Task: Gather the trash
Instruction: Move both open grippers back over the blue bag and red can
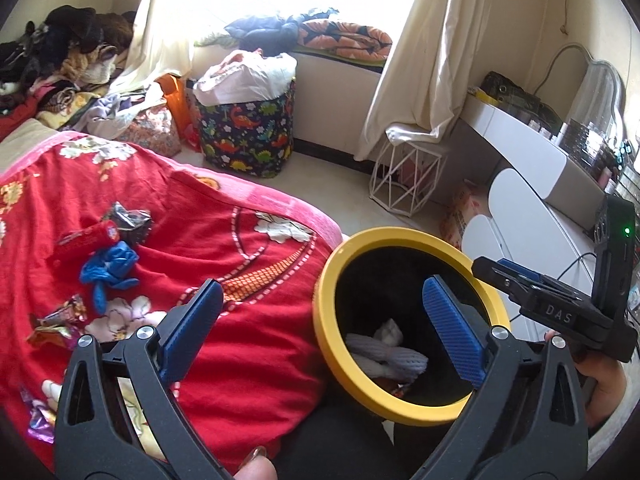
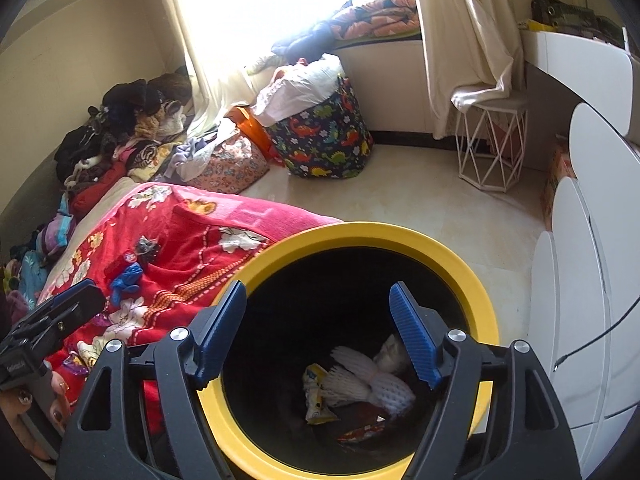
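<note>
A yellow-rimmed black bin (image 1: 400, 240) (image 2: 360, 232) stands beside the red blanket (image 1: 240, 240) (image 2: 192, 248). Inside it lie white foam netting (image 2: 372, 384) (image 1: 388, 354), a yellow wrapper (image 2: 316, 396) and a red wrapper (image 2: 360, 434). On the blanket lie a blue glove (image 1: 110, 266) (image 2: 127, 278), a red packet (image 1: 86, 238), a dark wrapper (image 1: 130, 220) (image 2: 146, 248) and small snack wrappers (image 1: 64, 320). My left gripper (image 1: 324, 308) is open and empty, over the blanket's edge and the bin. My right gripper (image 2: 320, 312) is open and empty above the bin mouth.
A dinosaur-print hamper (image 1: 248, 128) (image 2: 324, 140) and a white wire stool (image 1: 404, 172) (image 2: 492, 144) stand on the floor by the window. Piled clothes (image 1: 60, 60) lie at the bed's head. White drawers (image 2: 580, 280) stand at right.
</note>
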A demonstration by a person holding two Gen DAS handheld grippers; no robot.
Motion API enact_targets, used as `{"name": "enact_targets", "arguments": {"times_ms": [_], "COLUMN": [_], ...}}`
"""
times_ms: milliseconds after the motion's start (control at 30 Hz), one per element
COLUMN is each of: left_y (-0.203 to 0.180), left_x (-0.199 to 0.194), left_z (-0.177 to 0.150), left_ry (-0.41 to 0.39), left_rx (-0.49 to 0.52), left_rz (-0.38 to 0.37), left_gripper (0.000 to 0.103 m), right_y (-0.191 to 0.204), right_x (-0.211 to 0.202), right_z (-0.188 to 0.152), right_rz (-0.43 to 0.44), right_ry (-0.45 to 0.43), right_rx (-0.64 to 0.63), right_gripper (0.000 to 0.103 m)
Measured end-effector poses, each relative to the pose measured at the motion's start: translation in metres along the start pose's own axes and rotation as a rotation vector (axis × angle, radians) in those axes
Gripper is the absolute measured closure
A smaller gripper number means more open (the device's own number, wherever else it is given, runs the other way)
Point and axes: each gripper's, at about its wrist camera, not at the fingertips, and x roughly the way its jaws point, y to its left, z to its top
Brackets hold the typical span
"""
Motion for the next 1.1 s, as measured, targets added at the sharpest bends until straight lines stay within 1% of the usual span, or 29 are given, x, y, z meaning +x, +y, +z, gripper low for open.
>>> {"name": "enact_targets", "arguments": {"times_ms": [233, 633, 867, 1100], "left_y": [0.026, 0.083, 0.111, 0.151], "left_x": [-0.015, -0.043, -0.056, -0.064], "left_z": [0.008, 0.023, 0.027, 0.027], "left_ry": [-0.046, -0.123, -0.142, -0.137], "left_rx": [-0.035, -0.109, -0.125, -0.159], "left_rz": [0.056, 0.153, 0.201, 0.275], "left_gripper": [0.011, 0.011, 0.011, 0.011], "right_y": [0.031, 0.104, 0.149, 0.184], "right_x": [0.000, 0.013, 0.025, 0.048], "right_z": [0.004, 0.009, 0.011, 0.014], "right_rz": [0.059, 0.166, 0.222, 0.267], "right_ry": [-0.021, -0.006, -0.001, 0.021], "right_rx": [-0.043, -0.153, -0.225, -0.279], "right_gripper": [0.026, 0.025, 0.025, 0.025]}}
